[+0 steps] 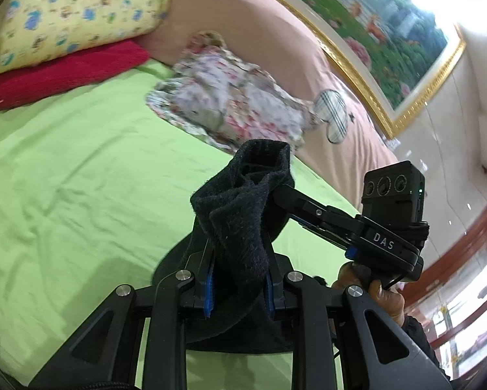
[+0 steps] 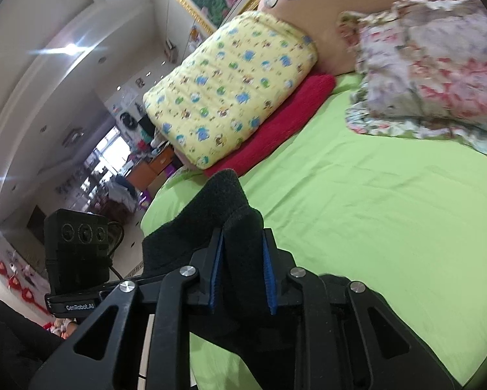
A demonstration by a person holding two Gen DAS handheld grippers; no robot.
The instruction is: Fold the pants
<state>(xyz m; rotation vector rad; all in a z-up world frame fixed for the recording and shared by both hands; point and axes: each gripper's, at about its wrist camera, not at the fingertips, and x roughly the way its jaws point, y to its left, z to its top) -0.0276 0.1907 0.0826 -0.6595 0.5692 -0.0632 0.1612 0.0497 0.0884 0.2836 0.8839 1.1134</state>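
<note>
The black fleece pants are lifted above the green bed sheet. My left gripper is shut on a bunched edge of the pants, which stands up between its blue pads. The right gripper shows in the left wrist view, its tip buried in the same bunch of cloth. In the right wrist view my right gripper is shut on the black pants, which hang down over the green sheet. The rest of the pants is hidden below the grippers.
A yellow patterned pillow lies on a red pillow at the head of the bed. A floral pillow leans on the pink headboard. A framed picture hangs above. The bed's edge is on the left in the right wrist view.
</note>
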